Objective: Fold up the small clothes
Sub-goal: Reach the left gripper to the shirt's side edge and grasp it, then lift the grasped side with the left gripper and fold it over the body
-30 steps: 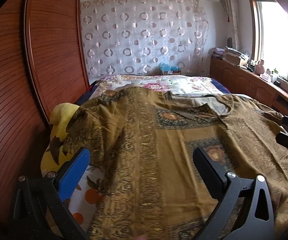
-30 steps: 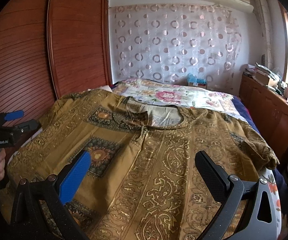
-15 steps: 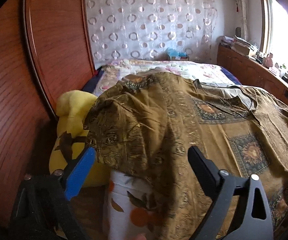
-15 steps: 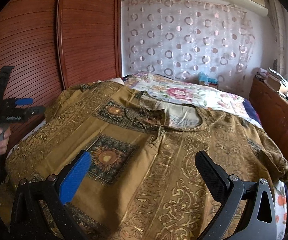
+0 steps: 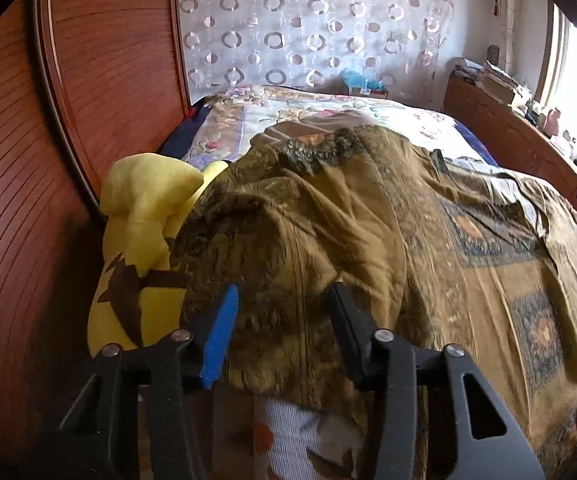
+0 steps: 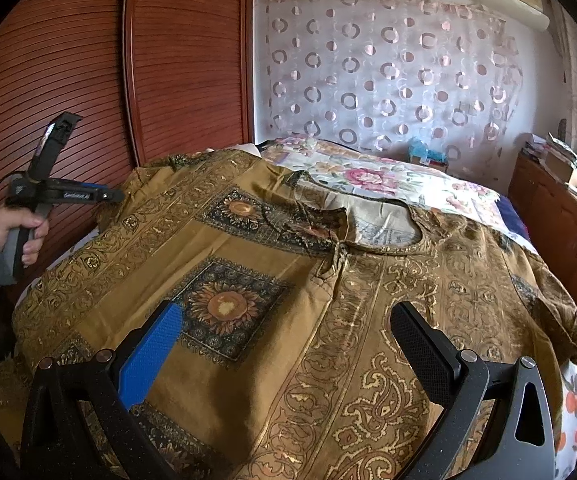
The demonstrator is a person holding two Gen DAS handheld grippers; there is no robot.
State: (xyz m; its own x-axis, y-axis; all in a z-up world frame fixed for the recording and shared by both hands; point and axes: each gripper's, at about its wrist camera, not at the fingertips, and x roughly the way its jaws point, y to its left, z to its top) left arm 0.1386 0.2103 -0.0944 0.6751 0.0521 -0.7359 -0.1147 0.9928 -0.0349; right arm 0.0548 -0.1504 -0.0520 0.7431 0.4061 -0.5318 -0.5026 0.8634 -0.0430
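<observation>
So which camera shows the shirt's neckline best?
The right wrist view: the neckline lies open and unobstructed near mid-frame, tie at its front visible. The left wrist view shows the shirt bunched at its sleeve; the neckline there is only a sliver at the right.

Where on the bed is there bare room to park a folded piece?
Free: the floral bedspread beyond the collar of the brown gold-patterned blouse, up to the circle-print curtain. Crowded: the blouse covers the near bed edge to edge; a yellow plush toy fills the gap by the slatted wooden wardrobe, beside the left tool.
</observation>
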